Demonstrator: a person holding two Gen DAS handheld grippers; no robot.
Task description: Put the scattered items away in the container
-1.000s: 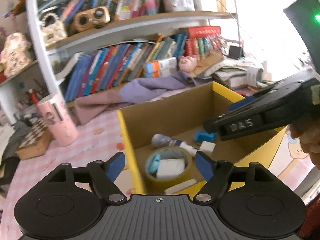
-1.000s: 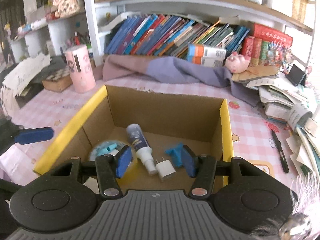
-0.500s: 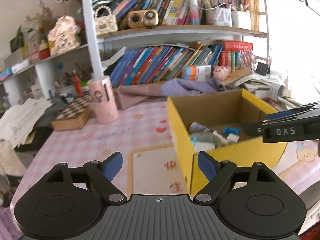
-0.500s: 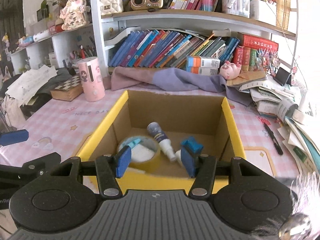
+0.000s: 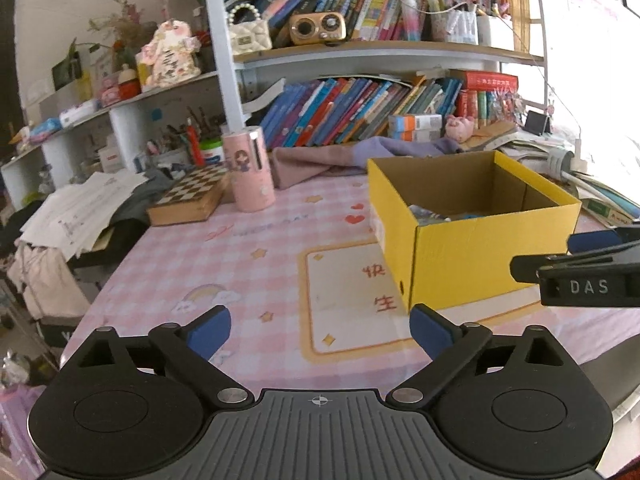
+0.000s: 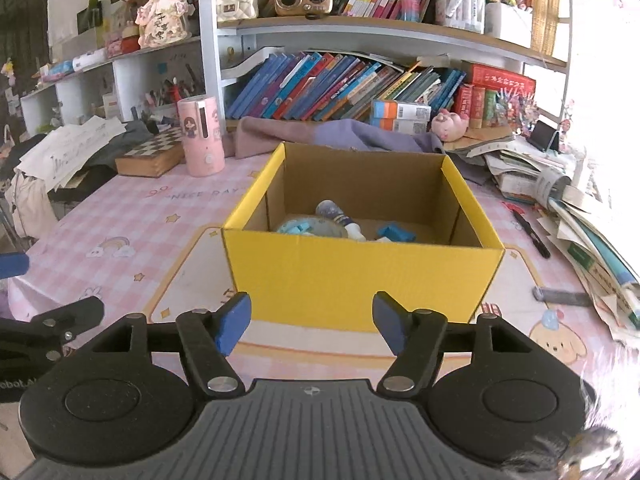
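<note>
Two grippers, both mine, hang above the pink checked tablecloth (image 6: pixel 132 216) with nothing in them. My left gripper (image 5: pixel 320 330) has its blue pads spread wide over the printed mat (image 5: pixel 344 300), and my right gripper (image 6: pixel 312 322) is spread too, facing the near wall of the yellow cardboard box (image 6: pixel 360 276).

From the right wrist view the box sits square to me, open top up, its long sides running away toward the bookshelf (image 6: pixel 360 24). Inside, a small spray bottle (image 6: pixel 340 218) lies on its side, nozzle end toward me and slightly right; a roll of tape (image 6: pixel 308 227) sits at its left and a blue piece (image 6: pixel 396 233) at its right. The near wall hides their lower parts.

Readable writing: "NICE DAY" on the cloth (image 6: pixel 206 193) left of the box, "DAS" on the side of my right gripper (image 5: pixel 588 286) as the left camera sees it, and red characters on the mat that I can't read surely.

Bare cloth lies left of the box as far as the pink canister (image 6: pixel 201 136) and chessboard box (image 6: pixel 150 154). On the right, a black pen (image 6: pixel 530 232) and a heap of papers (image 6: pixel 580 216) crowd the table edge.
</note>
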